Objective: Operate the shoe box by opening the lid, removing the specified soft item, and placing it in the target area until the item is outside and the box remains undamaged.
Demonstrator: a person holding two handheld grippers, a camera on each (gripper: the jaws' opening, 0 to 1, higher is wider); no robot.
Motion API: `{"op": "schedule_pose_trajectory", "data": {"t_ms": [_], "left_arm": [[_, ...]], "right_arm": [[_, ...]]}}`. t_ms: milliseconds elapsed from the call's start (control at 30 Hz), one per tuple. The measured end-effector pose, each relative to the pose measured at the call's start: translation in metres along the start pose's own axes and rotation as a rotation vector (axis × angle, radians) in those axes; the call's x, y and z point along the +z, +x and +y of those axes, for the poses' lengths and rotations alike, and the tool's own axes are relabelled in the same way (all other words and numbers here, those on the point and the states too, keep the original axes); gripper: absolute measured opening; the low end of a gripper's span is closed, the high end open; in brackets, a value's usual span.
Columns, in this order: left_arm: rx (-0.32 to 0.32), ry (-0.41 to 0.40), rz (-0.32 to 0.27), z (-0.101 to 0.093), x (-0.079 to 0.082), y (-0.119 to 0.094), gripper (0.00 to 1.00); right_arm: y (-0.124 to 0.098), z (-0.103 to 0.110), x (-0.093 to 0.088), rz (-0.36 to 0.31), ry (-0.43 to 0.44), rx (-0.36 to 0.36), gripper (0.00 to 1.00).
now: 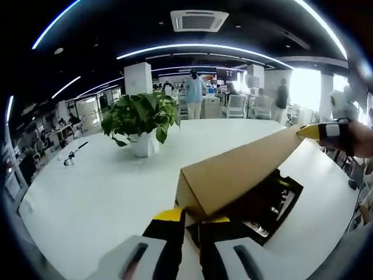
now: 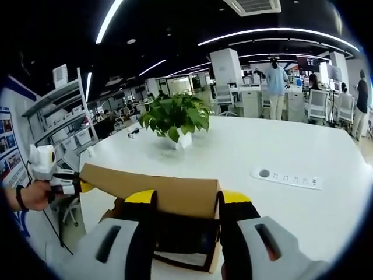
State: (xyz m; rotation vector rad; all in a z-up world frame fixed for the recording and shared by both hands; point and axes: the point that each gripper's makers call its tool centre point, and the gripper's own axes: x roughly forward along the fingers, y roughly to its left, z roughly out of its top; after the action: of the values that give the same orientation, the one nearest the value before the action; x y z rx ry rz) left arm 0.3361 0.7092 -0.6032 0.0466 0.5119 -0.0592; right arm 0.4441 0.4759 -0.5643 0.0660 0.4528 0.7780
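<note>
Evidently the lid (image 1: pixel 233 169) of the cardboard shoe box (image 2: pixel 169 233) is being raised by both grippers at once, one at each end, so that the thin board is lifted evenly rather than bent at a corner. In the left gripper view, the left gripper (image 1: pixel 192 220) sits at the near end of the lid; its yellow-tipped jaws stand close together at the lid's edge, but whether the board is actually pinched between them cannot be told. At the far end of the lid the right gripper (image 1: pixel 317 131) is seen, held in a hand (image 1: pixel 355 139), its yellow tip touching the lid's corner. In the right gripper view, the right gripper's (image 2: pixel 185 201) jaws stand apart, one on each side of the lid's end, so the lid is propped rather than squeezed.

The box rests on a white round table (image 2: pixel 274 146), with a potted plant (image 1: pixel 141 119) well beyond it and a flush socket strip (image 2: pixel 287 177) apart to one side. Dark contents (image 1: pixel 268 201) show under the lid; the soft item cannot be distinguished, so it is judged to be inside the box.
</note>
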Motion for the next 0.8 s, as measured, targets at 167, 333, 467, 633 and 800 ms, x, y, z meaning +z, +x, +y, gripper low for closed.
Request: {"op": "schedule_pose_trajectory", "data": {"t_ms": [167, 333, 467, 633, 800], "left_arm": [[0.001, 0.003, 0.005, 0.002, 0.003, 0.001, 0.06], [0.002, -0.003, 0.010, 0.004, 0.006, 0.003, 0.06], [-0.004, -0.027, 0.007, 0.006, 0.007, 0.004, 0.06], [-0.005, -0.033, 0.006, 0.008, 0.009, 0.006, 0.06], [-0.006, -0.040, 0.005, 0.011, 0.012, 0.010, 0.06]], "right_arm": [[0.003, -0.002, 0.005, -0.009, 0.016, 0.010, 0.39], [0.003, -0.002, 0.007, -0.013, 0.021, 0.035, 0.38], [0.003, 0.000, 0.009, -0.018, 0.038, 0.055, 0.37], [0.004, 0.003, 0.011, -0.023, 0.035, 0.081, 0.40], [0.004, 0.006, 0.010, -0.013, 0.020, 0.108, 0.44]]}}
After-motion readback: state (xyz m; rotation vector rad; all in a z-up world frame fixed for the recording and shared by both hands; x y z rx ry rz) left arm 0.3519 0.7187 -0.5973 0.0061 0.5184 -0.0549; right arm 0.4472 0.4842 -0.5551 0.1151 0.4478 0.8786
